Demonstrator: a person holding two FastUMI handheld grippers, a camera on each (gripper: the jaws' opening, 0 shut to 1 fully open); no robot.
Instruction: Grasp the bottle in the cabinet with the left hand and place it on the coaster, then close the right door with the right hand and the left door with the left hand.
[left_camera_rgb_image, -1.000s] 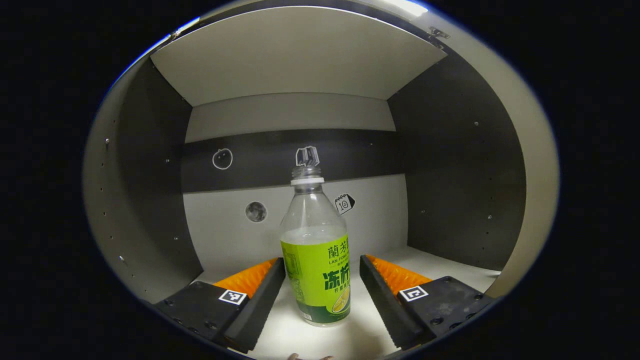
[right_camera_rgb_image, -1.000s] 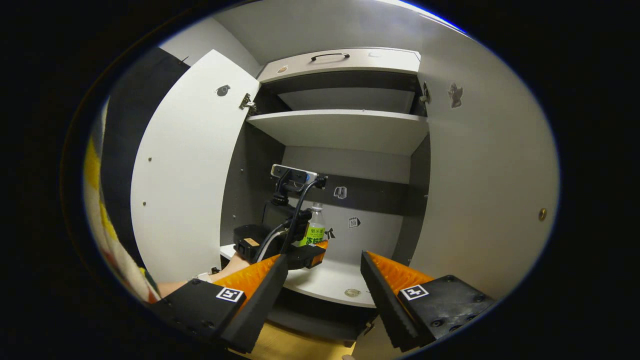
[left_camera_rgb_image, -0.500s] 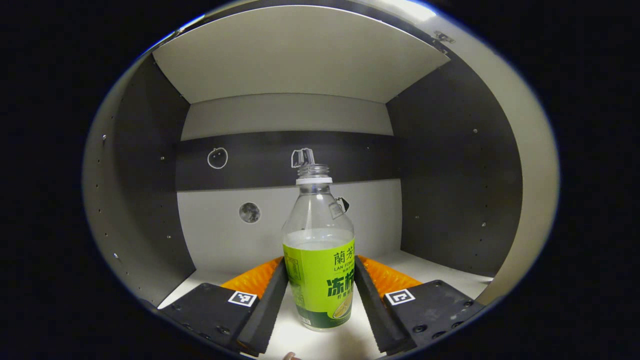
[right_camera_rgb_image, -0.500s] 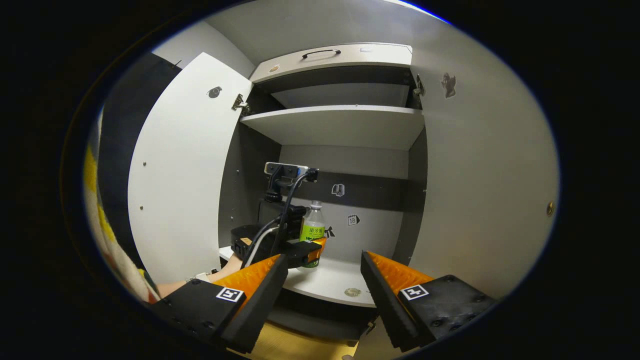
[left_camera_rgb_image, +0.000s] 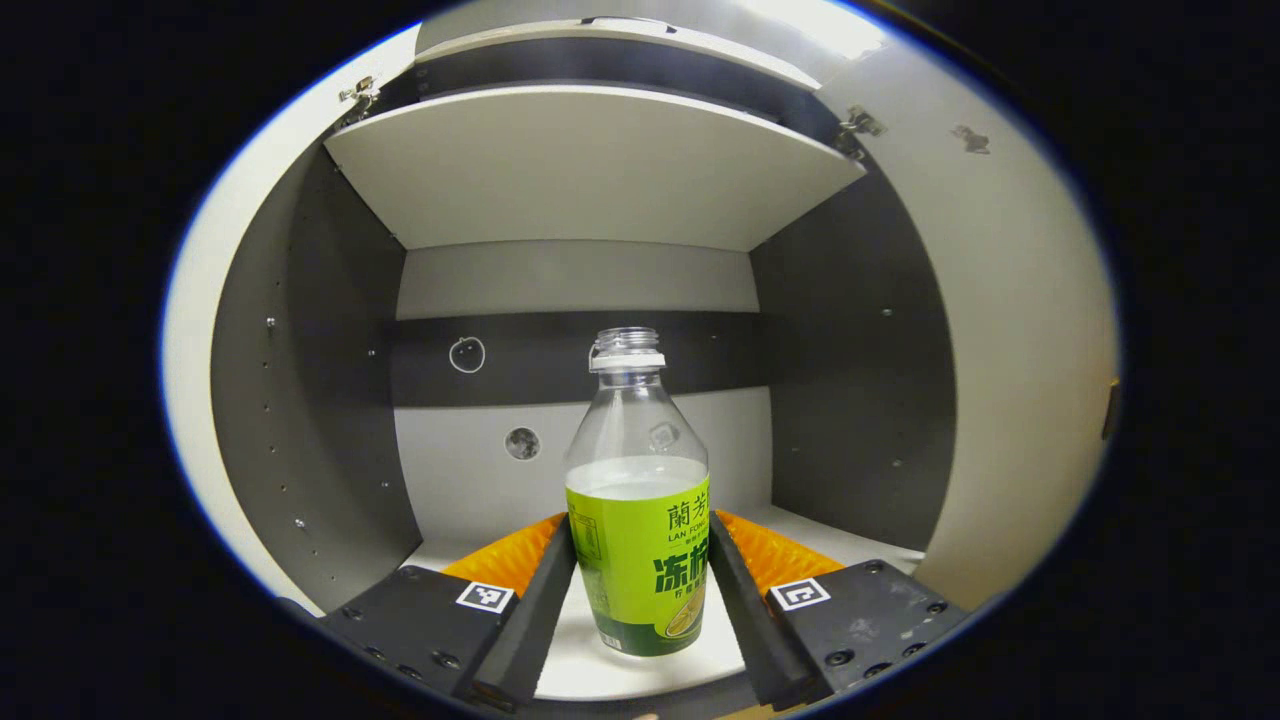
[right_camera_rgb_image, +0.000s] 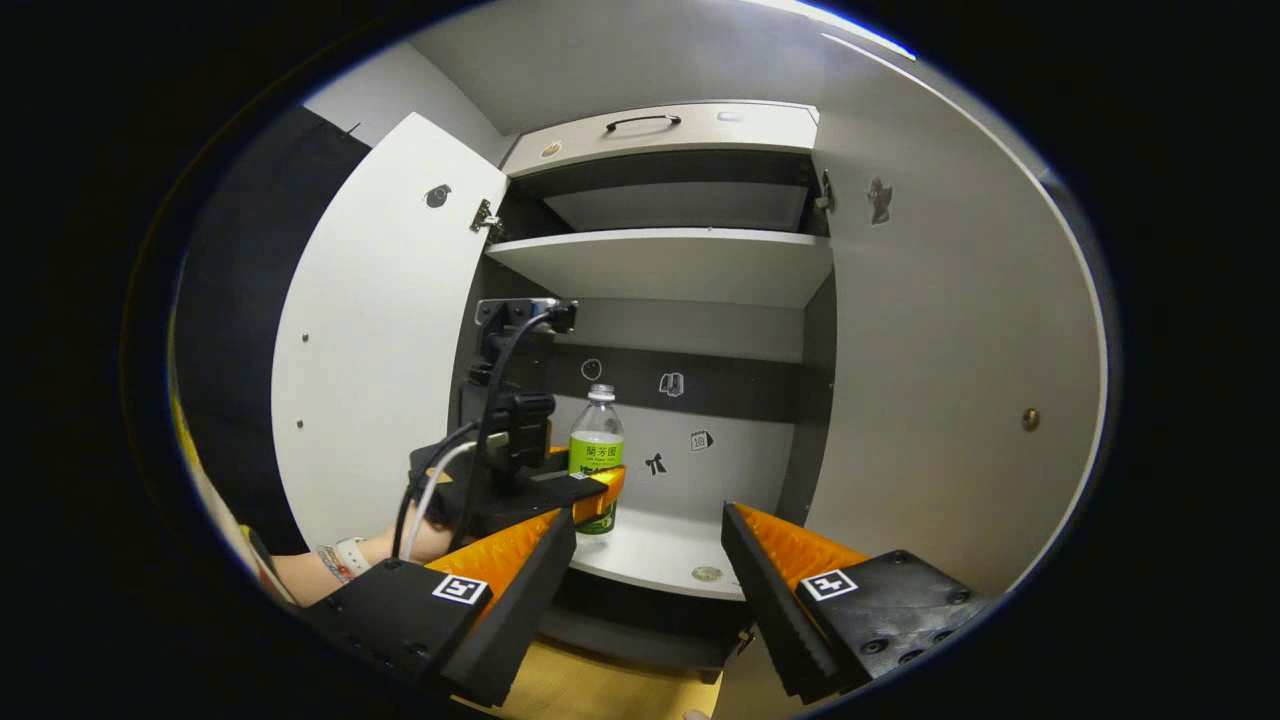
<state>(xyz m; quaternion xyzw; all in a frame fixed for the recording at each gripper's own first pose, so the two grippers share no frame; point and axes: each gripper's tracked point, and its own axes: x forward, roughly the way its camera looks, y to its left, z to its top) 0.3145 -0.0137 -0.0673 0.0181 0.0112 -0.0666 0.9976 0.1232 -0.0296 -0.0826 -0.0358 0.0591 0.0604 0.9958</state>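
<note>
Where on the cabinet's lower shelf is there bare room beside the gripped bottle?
Bare shelf lies right of the bottle, up to the small round disc near the front edge and the dark side wall. The left side is crowded by the left gripper.

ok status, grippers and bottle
Left gripper shut on bottle, bottle upright over the shelf edge. Right gripper open, outside cabinet. Both doors open, nothing in the way.
</note>
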